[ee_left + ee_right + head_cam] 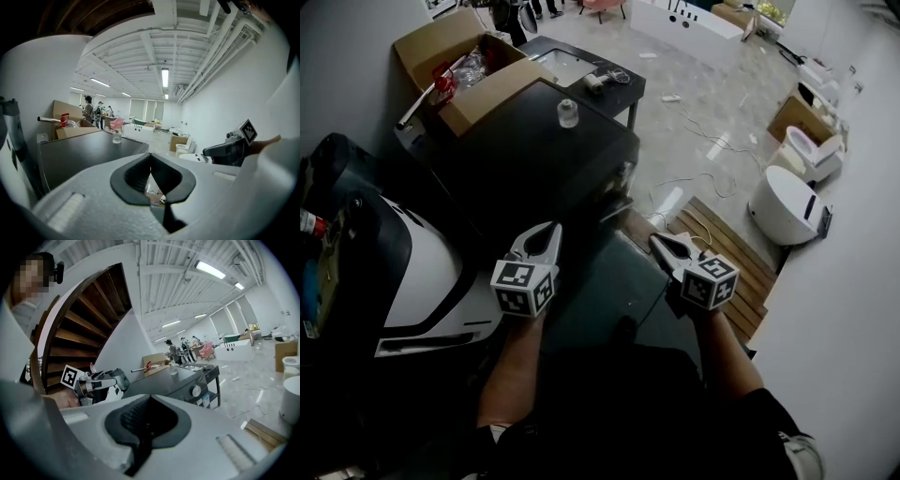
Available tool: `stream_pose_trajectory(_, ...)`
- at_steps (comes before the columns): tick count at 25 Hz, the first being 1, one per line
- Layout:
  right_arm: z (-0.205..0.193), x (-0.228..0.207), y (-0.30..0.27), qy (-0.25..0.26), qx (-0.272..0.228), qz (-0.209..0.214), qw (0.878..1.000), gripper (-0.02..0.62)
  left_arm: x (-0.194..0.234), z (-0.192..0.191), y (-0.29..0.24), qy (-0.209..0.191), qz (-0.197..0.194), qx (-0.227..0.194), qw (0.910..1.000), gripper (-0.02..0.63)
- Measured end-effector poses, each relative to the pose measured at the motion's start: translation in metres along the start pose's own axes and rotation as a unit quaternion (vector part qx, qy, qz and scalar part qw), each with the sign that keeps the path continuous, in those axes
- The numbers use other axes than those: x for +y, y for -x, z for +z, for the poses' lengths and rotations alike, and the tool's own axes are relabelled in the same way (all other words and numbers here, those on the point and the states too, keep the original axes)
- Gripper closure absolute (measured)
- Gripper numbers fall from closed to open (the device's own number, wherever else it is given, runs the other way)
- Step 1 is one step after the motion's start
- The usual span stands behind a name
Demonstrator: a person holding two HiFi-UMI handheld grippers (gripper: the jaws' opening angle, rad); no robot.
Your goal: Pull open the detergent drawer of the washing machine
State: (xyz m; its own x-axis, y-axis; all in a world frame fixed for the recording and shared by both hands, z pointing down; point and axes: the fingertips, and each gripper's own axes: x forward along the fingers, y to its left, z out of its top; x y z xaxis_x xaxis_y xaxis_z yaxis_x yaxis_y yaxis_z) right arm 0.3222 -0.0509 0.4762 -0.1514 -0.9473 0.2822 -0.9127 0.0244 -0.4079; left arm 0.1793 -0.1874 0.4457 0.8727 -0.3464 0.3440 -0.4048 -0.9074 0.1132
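Forearms [514,370] are seen lowest in the head view, each ending in a gripper with a marker cube [525,288]. The left gripper [546,236] and the right gripper [667,247] are held side by side and apart, both with the fingers brought together on nothing. Ahead of both sets of fingertips the black washing machine [534,155] is found. Its front is foreshortened, and the detergent drawer cannot be picked out there. A glass jar [568,113] stands on the lid beyond the left fingers, and an open cardboard box [441,56] is set farther off still. A wooden pallet [727,258] lies beside the right fingers.

In the left gripper view the pads are shown pressed closed with nothing between them. The machine's lid spreads ahead and to the left of them, and the right gripper is seen off to their right.

In the right gripper view the fingers are likewise closed and empty. The machine's front panel, with a round dial [196,391], is seen ahead of the tips and apart from them, and the left gripper is seen to their left.
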Motion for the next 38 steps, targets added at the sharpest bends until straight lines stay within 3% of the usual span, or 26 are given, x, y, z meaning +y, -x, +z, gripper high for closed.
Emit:
stream_pose_trajectory(8, -0.009, -0.006, -0.034, 0.013, 0.052, 0.052, 0.997, 0.592, 0.019, -0.024, 0.018, 0.038, 0.061, -0.003, 0.9974, 0.597)
stream_pose_trajectory(15, -0.011, 0.040, -0.084, 0.028, 0.082, 0.099, 0.991, 0.592, 0.071, -0.042, 0.056, 0.073, 0.113, -0.004, 0.9909, 0.597)
stream_pose_trajectory(25, -0.030, 0.107, -0.143, 0.045, 0.108, 0.137, 0.984, 0.592, 0.126, -0.063, 0.097, 0.088, 0.134, -0.003, 0.9871, 0.597)
stream_pose_trajectory(38, -0.056, 0.144, -0.211, 0.072, 0.187, 0.228, 0.953, 0.592, 0.150, -0.097, 0.109, 0.138, 0.197, 0.016, 0.9706, 0.597)
